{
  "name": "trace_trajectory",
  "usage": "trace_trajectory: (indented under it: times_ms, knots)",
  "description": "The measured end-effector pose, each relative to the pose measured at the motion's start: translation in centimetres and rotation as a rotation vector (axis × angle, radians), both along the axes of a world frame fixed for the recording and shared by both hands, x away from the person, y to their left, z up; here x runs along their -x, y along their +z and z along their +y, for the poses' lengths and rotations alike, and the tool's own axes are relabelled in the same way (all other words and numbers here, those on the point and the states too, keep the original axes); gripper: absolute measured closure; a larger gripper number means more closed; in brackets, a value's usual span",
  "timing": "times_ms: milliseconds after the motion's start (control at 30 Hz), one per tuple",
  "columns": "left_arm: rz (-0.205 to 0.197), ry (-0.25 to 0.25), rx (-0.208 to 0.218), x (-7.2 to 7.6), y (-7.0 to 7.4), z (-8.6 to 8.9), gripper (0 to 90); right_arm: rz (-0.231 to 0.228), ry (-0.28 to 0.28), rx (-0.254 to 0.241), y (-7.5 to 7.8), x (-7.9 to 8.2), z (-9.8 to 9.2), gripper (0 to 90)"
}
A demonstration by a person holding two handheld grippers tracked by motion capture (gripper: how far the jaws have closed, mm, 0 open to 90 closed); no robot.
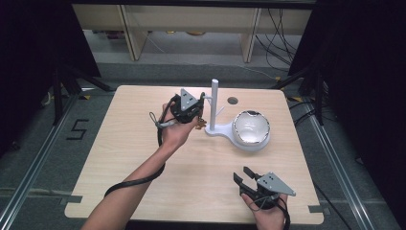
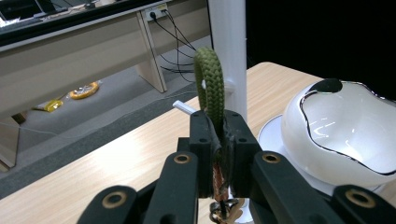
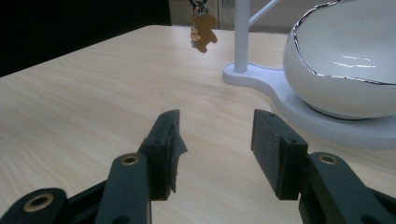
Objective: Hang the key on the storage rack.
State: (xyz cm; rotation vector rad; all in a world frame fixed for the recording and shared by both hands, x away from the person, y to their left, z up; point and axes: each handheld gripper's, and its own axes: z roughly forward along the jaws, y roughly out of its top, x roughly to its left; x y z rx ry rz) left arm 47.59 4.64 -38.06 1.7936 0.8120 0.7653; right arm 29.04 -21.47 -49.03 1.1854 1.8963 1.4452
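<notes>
A white stand [image 1: 214, 103] has an upright pole, thin side pegs and a rounded base that carries a glossy white bowl [image 1: 251, 128]. My left gripper [image 1: 199, 111] is held just left of the pole, shut on a green braided keychain loop [image 2: 209, 86]. The loop rises from the jaws right beside the pole [image 2: 229, 46] and a peg [image 2: 185, 107]. A gingerbread-man charm [image 3: 203, 31] dangles under that gripper above the table. My right gripper [image 1: 242, 173] rests near the table's front right edge, open with nothing between its fingers [image 3: 215, 140].
The light wooden table [image 1: 143, 167] has a small round hole [image 1: 232, 100] near its far edge. Beyond it stand desk legs [image 1: 129, 33], with cables on the floor. A metal rail [image 1: 335, 158] runs along the table's right side.
</notes>
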Motion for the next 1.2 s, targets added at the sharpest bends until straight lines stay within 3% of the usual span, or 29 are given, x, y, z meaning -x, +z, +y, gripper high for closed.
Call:
trace_trajectory:
  times_ms: [300,533,633,667,833,900,1033,1067,1133,1200]
  knots:
    - [-0.019,-0.018,-0.049,0.5,-0.1,-1.4,83.0,-0.008,0.004,0.006,0.0,0.0,-0.1,52.6]
    - [0.004,-0.02,-0.065,-0.1,-0.4,-1.7,83.0,-0.005,0.002,0.005,0.0,0.0,-0.1,52.3]
    - [0.016,-0.014,-0.053,-0.3,-0.8,-1.8,82.9,-0.001,0.004,0.01,0.0,0.0,-0.2,52.1]
    - [0.017,-0.016,-0.057,-0.4,-0.8,-1.8,82.8,0.015,-0.006,-0.009,0.0,0.1,-0.1,52.1]
    - [0.032,-0.03,-0.06,-0.6,-1.1,-1.9,80.9,-0.013,0.008,0.012,0.0,0.0,-0.3,52.0]
    - [0.026,-0.049,-0.054,-0.1,-1.2,-1.4,76.9,-0.006,0.009,0.002,0.1,0.0,-0.4,51.9]
    - [0.056,-0.065,0.001,1.4,-1.6,0.7,72.4,0.006,-0.011,-0.002,0.1,0.0,-0.5,51.8]
    - [0.056,-0.065,0.001,1.4,-1.6,0.7,70.7,-0.001,0.005,-0.004,0.0,-0.1,-0.7,51.8]
    - [0.051,-0.071,-0.004,2.6,-2.0,2.4,67.9,-0.009,-0.003,0.024,0.0,-0.2,-0.9,51.7]
    - [0.06,-0.07,0.007,2.9,-2.1,2.9,64.2,-0.021,-0.004,0.012,-0.1,-0.3,-0.9,51.7]
